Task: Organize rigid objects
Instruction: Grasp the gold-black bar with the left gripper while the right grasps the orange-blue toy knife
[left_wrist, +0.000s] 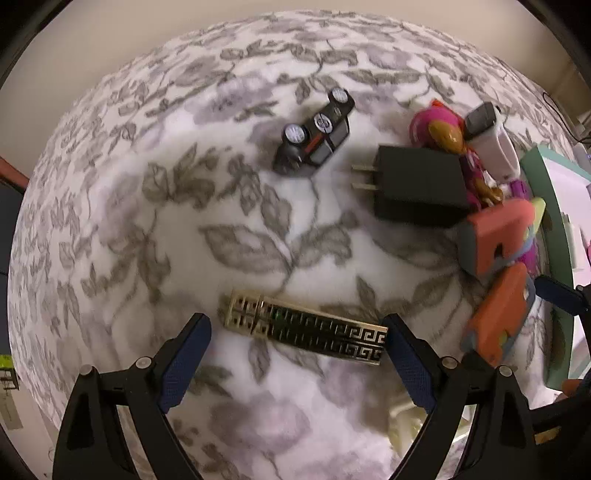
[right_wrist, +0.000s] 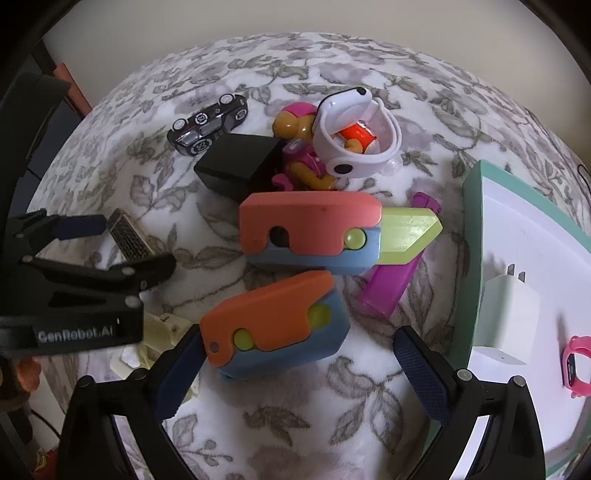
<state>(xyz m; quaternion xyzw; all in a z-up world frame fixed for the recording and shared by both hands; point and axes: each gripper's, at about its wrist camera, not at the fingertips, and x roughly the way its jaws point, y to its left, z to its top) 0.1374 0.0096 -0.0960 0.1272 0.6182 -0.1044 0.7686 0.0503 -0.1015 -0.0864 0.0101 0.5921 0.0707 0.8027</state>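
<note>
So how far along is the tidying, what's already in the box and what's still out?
Done: a white charger and a pink watch lie in the teal-rimmed box. In hand: nothing gripped; the open left gripper frames the gold lighter, and the open right gripper frames an orange-and-blue toy knife. Left out: toy car, black charger, pink figurine, purple lighter.

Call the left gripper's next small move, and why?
Probably ease forward a touch and shut. The left gripper is open, its fingers either side of the gold lighter lying flat on the floral cloth. The right fingertip looks level with the lighter's end, so it may need slight centring first. Nothing else lies between the fingers.
</note>
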